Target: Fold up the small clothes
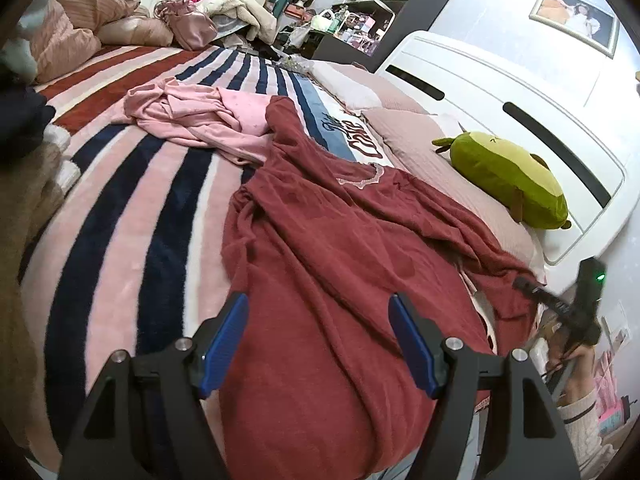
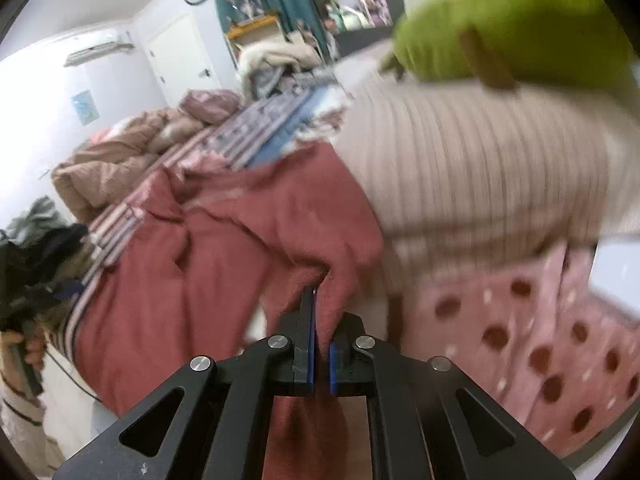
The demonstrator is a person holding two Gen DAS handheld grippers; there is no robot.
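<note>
A dark red garment (image 1: 340,248) lies spread and wrinkled over the striped blanket (image 1: 132,208) on the bed. My left gripper (image 1: 317,302) hovers open above its near part, the blue pads (image 1: 224,344) wide apart and pressing on nothing. At the right edge of that view my right gripper (image 1: 528,286) pinches the garment's side by the pillow. In the right wrist view the right gripper (image 2: 320,312) is shut on a raised fold of the red garment (image 2: 224,248), and cloth hides its right fingertip. A crumpled pink garment (image 1: 192,124) lies further back.
A green avocado plush (image 1: 508,180) (image 2: 500,20) rests on a ribbed pink pillow (image 2: 480,160) against the white headboard (image 1: 500,92). A polka-dot sheet (image 2: 520,340) hangs at the bed's side. Bedding and clothes pile up at the far end (image 1: 80,20). Dark clothes (image 1: 20,120) lie at left.
</note>
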